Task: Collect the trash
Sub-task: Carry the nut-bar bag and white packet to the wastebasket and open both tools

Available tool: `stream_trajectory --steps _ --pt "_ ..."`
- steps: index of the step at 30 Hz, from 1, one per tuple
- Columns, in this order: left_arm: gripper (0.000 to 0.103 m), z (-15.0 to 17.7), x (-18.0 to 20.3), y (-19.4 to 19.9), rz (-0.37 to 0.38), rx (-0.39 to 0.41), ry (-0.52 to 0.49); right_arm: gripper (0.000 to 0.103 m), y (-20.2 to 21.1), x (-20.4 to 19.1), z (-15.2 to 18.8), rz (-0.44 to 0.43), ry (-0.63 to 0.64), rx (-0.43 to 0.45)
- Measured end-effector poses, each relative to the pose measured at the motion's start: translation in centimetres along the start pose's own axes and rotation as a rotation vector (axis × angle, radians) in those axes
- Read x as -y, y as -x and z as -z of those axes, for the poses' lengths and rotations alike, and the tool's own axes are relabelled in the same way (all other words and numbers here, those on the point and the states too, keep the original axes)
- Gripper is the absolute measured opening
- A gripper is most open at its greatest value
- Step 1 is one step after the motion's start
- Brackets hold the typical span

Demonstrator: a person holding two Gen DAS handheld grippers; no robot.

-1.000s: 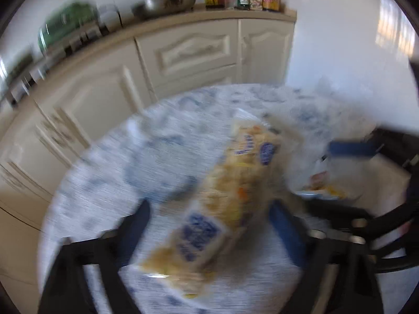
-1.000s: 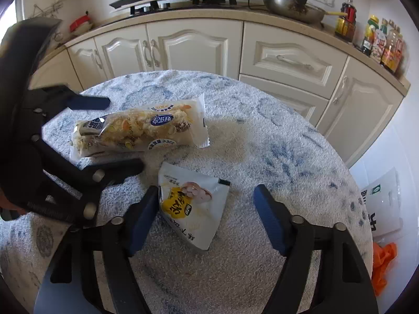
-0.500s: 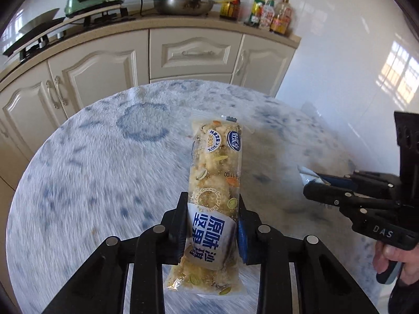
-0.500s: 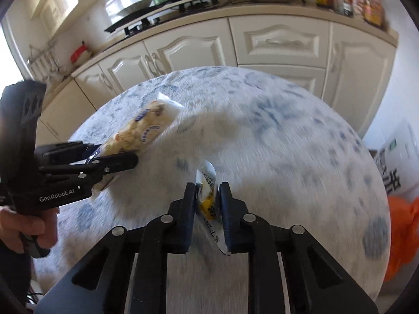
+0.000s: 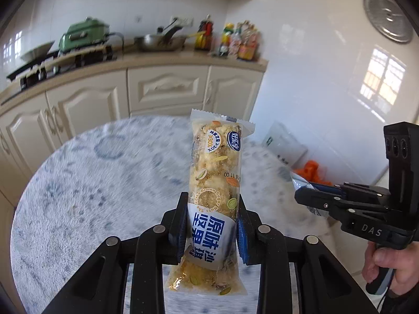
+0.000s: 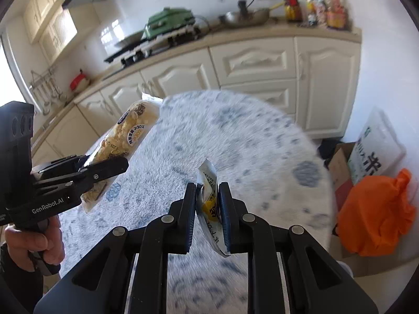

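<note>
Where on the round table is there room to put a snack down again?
Nearly the whole round table is bare: both packets are lifted off it. The left gripper holds the long snack packet, the right gripper the small wrapper. It is crowded on the floor beyond the table's right edge, by the orange bag and cardboard box.

Left tongs clamped on long snack packet, above round patterned table, right tongs alongside
</note>
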State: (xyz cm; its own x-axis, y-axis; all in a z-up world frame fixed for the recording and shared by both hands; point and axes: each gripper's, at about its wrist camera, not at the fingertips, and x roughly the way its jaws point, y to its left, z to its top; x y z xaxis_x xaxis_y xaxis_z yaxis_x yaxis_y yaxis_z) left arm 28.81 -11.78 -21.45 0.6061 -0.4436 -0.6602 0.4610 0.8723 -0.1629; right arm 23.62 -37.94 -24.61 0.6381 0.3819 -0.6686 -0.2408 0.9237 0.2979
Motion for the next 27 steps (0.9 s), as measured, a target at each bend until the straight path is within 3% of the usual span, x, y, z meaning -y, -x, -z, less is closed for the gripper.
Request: stream_trajectory --steps 13,21,27 --pt "0.027 -1.3 9.9 5.8 0.109 0.118 -0.11 0.018 12.4 5.6 0.8 0.151 -0.07 0.186" --pt "0.027 -1.2 17.8 4.9 0.245 0.084 -0.201 0.018 18.3 11.8 4.3 0.292 -0.205 0.232" --pt "0.027 -0.4 24.3 2.7 0.322 0.011 -0.273 0.017 21.1 17.1 7.8 0.388 -0.324 0.228"
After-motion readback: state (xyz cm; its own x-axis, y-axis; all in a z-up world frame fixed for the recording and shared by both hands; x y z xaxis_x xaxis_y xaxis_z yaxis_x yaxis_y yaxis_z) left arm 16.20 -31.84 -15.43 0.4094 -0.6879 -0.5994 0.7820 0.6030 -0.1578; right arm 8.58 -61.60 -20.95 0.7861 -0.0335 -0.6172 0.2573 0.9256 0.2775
